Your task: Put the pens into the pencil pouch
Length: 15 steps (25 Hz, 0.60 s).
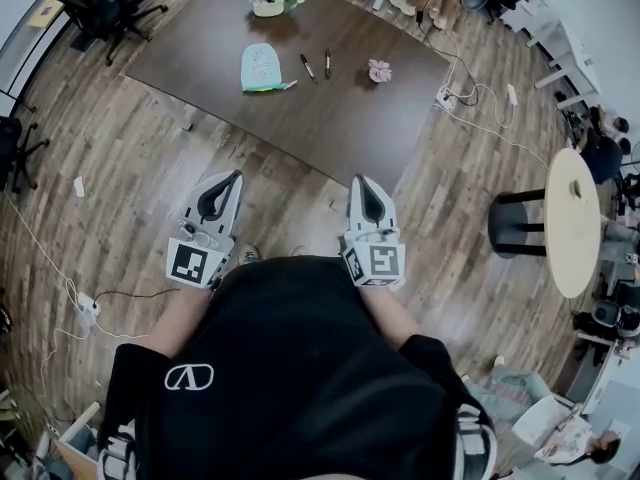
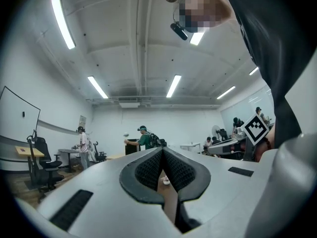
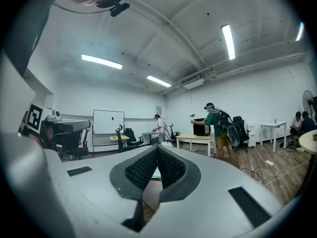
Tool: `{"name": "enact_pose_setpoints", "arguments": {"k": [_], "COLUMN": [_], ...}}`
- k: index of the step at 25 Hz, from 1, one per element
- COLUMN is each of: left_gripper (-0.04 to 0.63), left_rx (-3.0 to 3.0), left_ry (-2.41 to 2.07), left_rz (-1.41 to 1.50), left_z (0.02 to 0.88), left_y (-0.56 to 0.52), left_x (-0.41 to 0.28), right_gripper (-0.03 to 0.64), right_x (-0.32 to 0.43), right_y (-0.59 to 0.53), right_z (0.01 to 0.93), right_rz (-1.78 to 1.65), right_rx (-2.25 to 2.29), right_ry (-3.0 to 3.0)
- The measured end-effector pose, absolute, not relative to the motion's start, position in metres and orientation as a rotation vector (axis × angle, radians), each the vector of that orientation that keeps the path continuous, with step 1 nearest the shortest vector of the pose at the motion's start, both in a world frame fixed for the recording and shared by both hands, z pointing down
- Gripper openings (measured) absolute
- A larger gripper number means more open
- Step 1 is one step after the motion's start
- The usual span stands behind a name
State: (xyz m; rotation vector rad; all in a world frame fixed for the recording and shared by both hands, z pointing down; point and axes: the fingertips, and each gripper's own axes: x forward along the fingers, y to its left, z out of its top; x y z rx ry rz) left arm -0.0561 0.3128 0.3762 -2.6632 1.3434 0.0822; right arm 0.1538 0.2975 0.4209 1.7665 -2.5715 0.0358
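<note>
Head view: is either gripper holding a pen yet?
No: the left gripper and right gripper are shut and empty; the pens lie on the table.

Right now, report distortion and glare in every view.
Head view: strong fisheye curves the floor round the table; pens tiny yet sharp. Left gripper view: ceiling lights blow out, corners vignette dark. Right gripper view: same bowed ceiling, bright strip light.

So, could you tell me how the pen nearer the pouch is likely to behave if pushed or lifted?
The pen is slim and lies flat on the table, so a sideways push would probably roll it. It looks stiff and light, so a pinch at its middle should lift it without sag. Being so thin, it may slip.
</note>
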Motion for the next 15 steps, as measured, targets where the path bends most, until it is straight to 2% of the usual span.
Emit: {"name": "enact_pose_setpoints", "arguments": {"k": [9, 15], "left_gripper": [0.003, 0.003], "left_rx": [-2.628, -2.621], "left_ry": [1.406, 1.420], "left_rz": [0.022, 0.005], "left_z": [0.379, 0.381], "left_y": [0.300, 0.272], "left_x": [-0.022, -0.027], "right_gripper": [-0.002, -0.002], "right_x": [0.183, 0.181], "right_y": [0.268, 0.237], "right_z": [0.429, 0.429], "right_rz": [0.060, 0.042], "right_rx": [1.722, 1.710], "right_ry": [-2.664, -2.682]}}
